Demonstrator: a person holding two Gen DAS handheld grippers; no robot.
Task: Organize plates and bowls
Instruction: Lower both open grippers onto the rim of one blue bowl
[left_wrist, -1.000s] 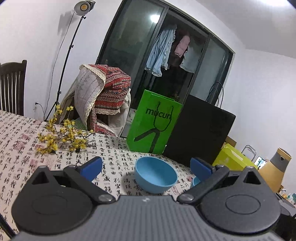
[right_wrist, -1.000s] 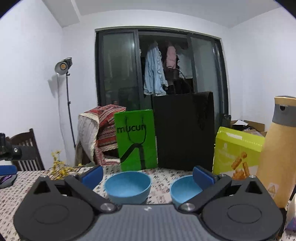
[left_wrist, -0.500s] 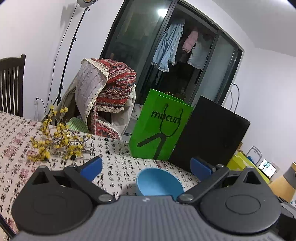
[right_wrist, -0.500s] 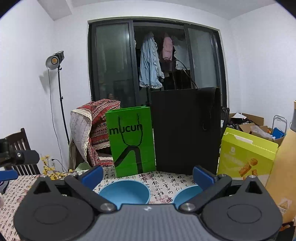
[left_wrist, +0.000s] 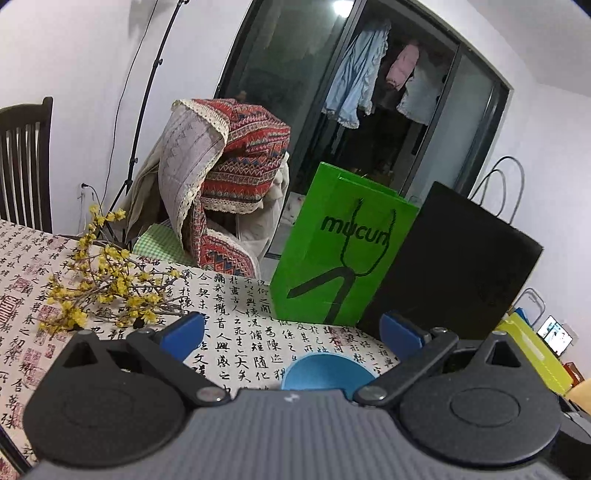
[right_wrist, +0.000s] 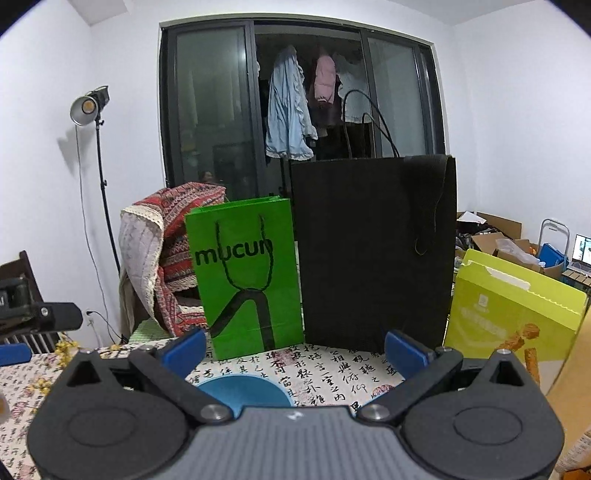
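While both tools hover over the calligraphy tablecloth (left_wrist: 240, 314), neither holds anything: the left gripper (left_wrist: 291, 334) has its blue pads spread wide, and the right gripper (right_wrist: 293, 347) is equally wide open with bare air between the fingers.

Task object: one blue bowl (left_wrist: 328, 371) sits upright on the cloth, just below and ahead of the left tool, its near part hidden by the tool body. The right view shows one blue bowl rim as well, low and left of centre; I cannot tell whether it is the same bowl or a second.

Handling judgement: looks like a rigid, smooth, light bowl, plastic or glazed, material uncertain. Smooth wall likely slippery; best taken by pinching the rim, one pad inside and one outside, with the tool tipped down. If ceramic, it will chip when dropped.

Count: bowls, one per view. Plates, none in view. Behind stand one green bag (left_wrist: 340, 251), one black bag (right_wrist: 373, 251), one yellow-green box (right_wrist: 513, 314), one yellow flower sprig (left_wrist: 103, 284).
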